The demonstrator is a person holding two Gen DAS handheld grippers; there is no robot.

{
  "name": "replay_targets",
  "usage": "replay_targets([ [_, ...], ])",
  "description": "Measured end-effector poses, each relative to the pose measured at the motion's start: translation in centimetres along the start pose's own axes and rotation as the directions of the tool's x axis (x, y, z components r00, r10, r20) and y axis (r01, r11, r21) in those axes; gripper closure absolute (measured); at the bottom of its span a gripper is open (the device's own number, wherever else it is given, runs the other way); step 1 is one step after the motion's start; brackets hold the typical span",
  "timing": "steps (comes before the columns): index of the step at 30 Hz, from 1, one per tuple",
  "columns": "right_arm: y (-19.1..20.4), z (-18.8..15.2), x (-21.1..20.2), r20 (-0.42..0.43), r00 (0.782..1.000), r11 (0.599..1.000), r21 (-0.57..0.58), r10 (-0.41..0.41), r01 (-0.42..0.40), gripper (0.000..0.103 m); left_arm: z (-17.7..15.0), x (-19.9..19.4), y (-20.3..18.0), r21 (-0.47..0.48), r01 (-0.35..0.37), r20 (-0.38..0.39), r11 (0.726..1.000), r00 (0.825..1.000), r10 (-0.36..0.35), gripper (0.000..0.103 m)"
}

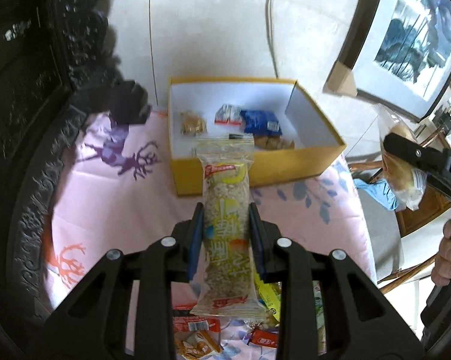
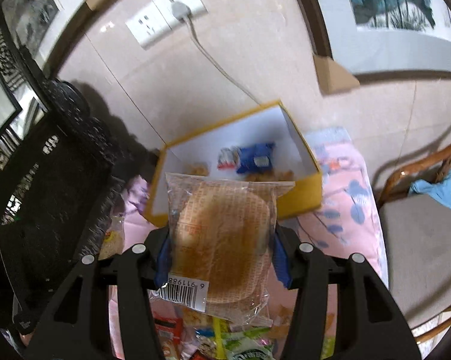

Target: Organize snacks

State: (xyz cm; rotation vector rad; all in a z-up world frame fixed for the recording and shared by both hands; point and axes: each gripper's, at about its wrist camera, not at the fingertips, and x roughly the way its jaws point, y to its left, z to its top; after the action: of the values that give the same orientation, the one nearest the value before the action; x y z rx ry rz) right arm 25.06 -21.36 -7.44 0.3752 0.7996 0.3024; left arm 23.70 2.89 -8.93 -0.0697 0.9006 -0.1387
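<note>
My left gripper [image 1: 225, 213] is shut on a long clear-wrapped grain bar [image 1: 225, 222], held above the pink cloth in front of the yellow box [image 1: 255, 171]. The box, white inside, holds a blue packet [image 1: 261, 121], a red-white packet [image 1: 227, 114] and brown snacks [image 1: 192, 124]. My right gripper [image 2: 222, 240] is shut on a bagged round brown cake [image 2: 222, 240], held in front of the same box [image 2: 303, 192]. The right gripper with its cake also shows in the left wrist view [image 1: 405, 156] at the right. Loose snack packets [image 1: 201, 336] lie below my grippers.
The pink patterned cloth [image 1: 105, 198] covers the table. Dark carved furniture [image 1: 30, 120] stands at the left. A wall with an outlet [image 2: 165, 18] and a cable is behind the box. A framed picture [image 1: 405, 36] and a wooden chair [image 2: 420, 240] with blue cloth are at the right.
</note>
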Motion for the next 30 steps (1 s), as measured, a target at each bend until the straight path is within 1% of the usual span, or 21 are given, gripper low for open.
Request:
replay_targets([
  [2, 0.7, 0.7, -0.6, 0.029, 0.999, 1.0, -0.017, 0.025, -0.025, 0.048, 0.4, -1.2, 0.4, -0.002, 0.005, 0.042, 1.0, 0.999, -0.005, 0.075],
  [4, 1.5, 1.3, -1.1, 0.052, 0.998, 0.999, -0.035, 0.038, -0.037, 0.048, 0.7, -1.8, 0.8, -0.013, -0.011, 0.051, 1.0, 0.999, 0.012, 0.075],
  [9, 2.9, 1.7, -2.2, 0.075, 0.994, 0.996, -0.057, 0.074, -0.07, 0.048, 1.5, -2.6, 1.5, -0.02, -0.005, 0.07, 1.0, 0.998, 0.006, 0.075],
  [10, 3.0, 1.8, -2.2, 0.075, 0.994, 0.996, -0.055, 0.077, -0.073, 0.048, 1.5, -2.8, 1.6, -0.021, -0.003, 0.075, 1.0, 0.997, 0.004, 0.075],
  [12, 3.0, 1.7, -2.1, 0.067, 0.994, 0.995, -0.045, 0.092, -0.089, 0.048, 1.6, -3.0, 1.8, -0.029, 0.027, 0.081, 0.999, 0.996, -0.025, 0.075],
  [15, 3.4, 1.4, -2.3, 0.072, 0.995, 0.996, -0.055, 0.068, -0.064, 0.048, 1.4, -3.2, 1.9, -0.032, 0.04, 0.084, 0.999, 0.996, -0.038, 0.075],
  [18, 3.6, 1.2, -2.5, 0.061, 0.995, 0.996, -0.046, 0.081, -0.079, 0.048, 1.2, -3.9, 1.8, -0.028, 0.039, 0.086, 0.999, 0.996, -0.037, 0.074],
  [20, 3.8, 1.2, -2.8, 0.065, 0.994, 0.995, -0.05, 0.087, -0.084, 0.048, 1.2, -4.6, 2.1, -0.034, 0.05, 0.097, 0.998, 0.994, -0.047, 0.074],
  [21, 3.9, 1.3, -3.0, 0.067, 0.994, 0.995, -0.052, 0.088, -0.084, 0.048, 1.5, -4.9, 2.2, -0.038, 0.052, 0.102, 0.998, 0.994, -0.047, 0.074],
  [24, 4.0, 2.0, -3.0, 0.078, 0.993, 0.995, -0.056, 0.088, -0.083, 0.048, 2.7, -5.1, 2.3, -0.043, 0.024, 0.115, 0.999, 0.993, -0.019, 0.074],
  [26, 3.9, 2.8, -2.5, 0.073, 0.995, 0.996, -0.047, 0.074, -0.071, 0.048, 3.9, -5.2, 2.5, -0.056, 0.017, 0.124, 0.998, 0.992, -0.01, 0.075],
  [28, 4.0, 3.8, -2.0, 0.07, 0.994, 0.996, -0.051, 0.081, -0.078, 0.048, 5.3, -5.2, 2.4, -0.05, 0.01, 0.15, 0.999, 0.989, -0.003, 0.074],
  [30, 4.2, 4.5, -2.2, 0.086, 0.994, 0.995, -0.072, 0.072, -0.066, 0.048, 6.7, -4.9, 2.1, -0.045, 0.003, 0.146, 0.999, 0.989, 0.004, 0.074],
])
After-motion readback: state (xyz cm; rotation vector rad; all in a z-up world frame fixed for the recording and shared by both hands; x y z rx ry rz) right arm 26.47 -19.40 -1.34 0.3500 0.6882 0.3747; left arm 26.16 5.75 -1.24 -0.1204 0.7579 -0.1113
